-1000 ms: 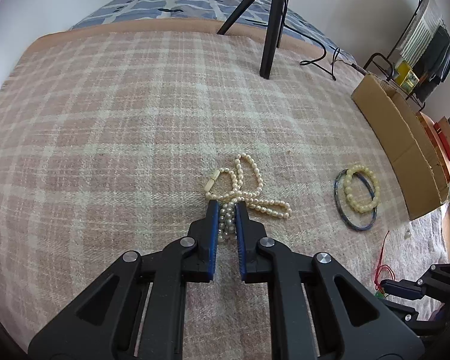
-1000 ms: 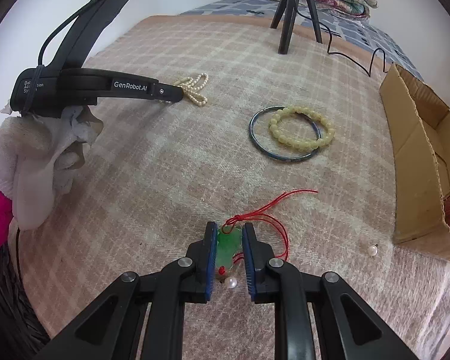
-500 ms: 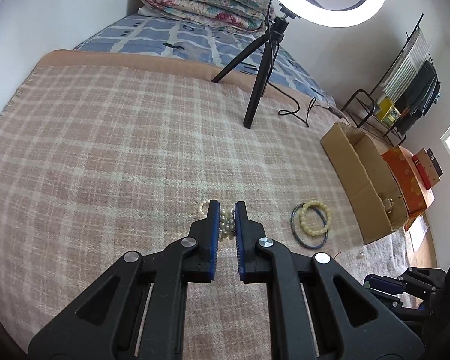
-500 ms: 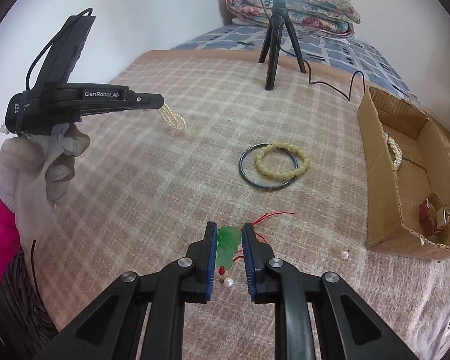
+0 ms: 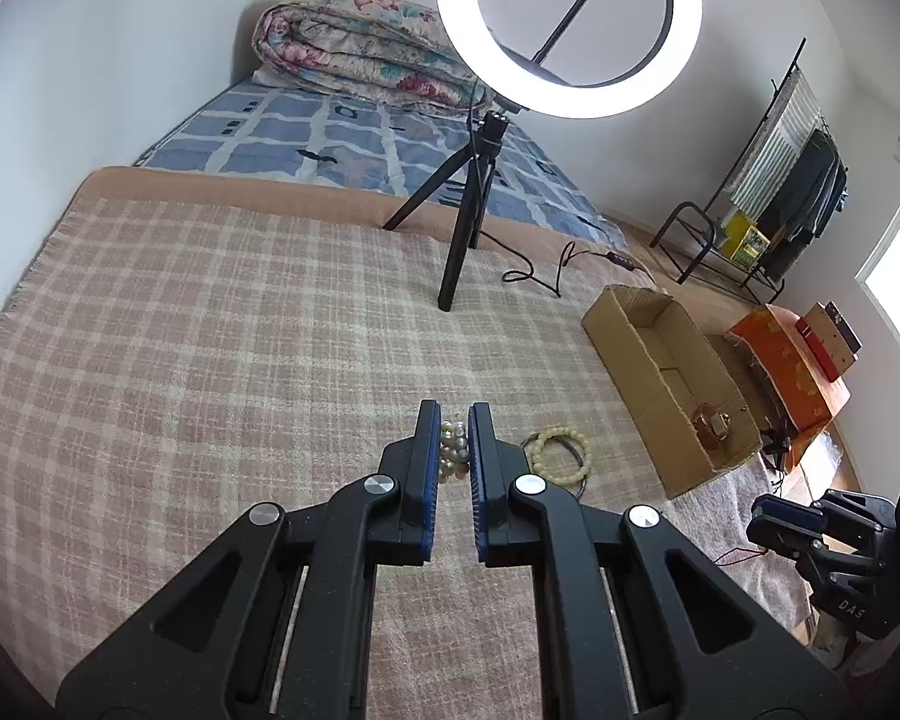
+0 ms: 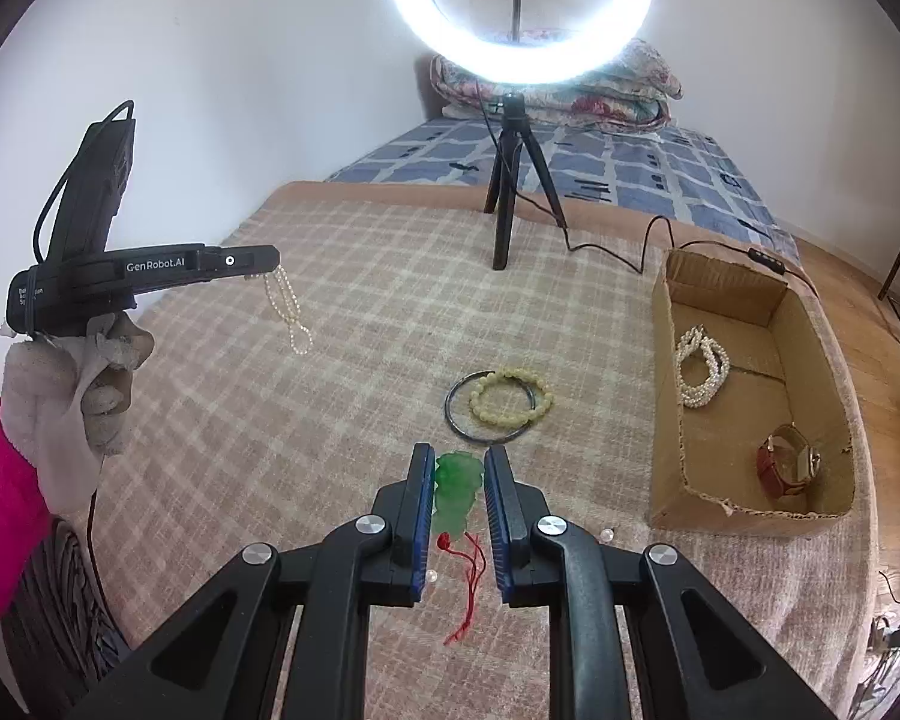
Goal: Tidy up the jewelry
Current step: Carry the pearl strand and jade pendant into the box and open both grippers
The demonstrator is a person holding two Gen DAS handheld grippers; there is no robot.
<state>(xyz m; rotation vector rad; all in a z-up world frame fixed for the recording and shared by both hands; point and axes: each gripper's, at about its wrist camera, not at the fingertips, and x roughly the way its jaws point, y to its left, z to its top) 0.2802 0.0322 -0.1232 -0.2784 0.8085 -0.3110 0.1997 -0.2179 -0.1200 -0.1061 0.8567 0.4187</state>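
Note:
My left gripper [image 5: 453, 420] is shut on a pearl necklace [image 5: 453, 450], held up above the plaid blanket. From the right wrist view the same necklace [image 6: 285, 306] dangles from the left gripper [image 6: 270, 255], which a gloved hand [image 6: 72, 396] carries. My right gripper [image 6: 459, 462] is shut on a green jade pendant [image 6: 457, 489]; its red cord [image 6: 471, 576] hangs below. A yellow bead bracelet [image 6: 510, 402] lies on a dark bangle [image 6: 459, 426] on the blanket. The cardboard box [image 6: 666, 396] at right holds a pearl bracelet [image 6: 699, 375] and a brown watch [image 6: 786, 465].
A ring light on a black tripod [image 6: 507, 192] stands at the far side of the blanket, its cable [image 6: 642, 240] trailing toward the box. Two loose pearls [image 6: 606, 534] lie near the box's front corner. A folded quilt [image 5: 354, 54] sits at the bed's head.
Both grippers have risen off the blanket with their pieces. The pearl necklace now hangs free, and the pendant's red cord has lifted clear of the fabric.

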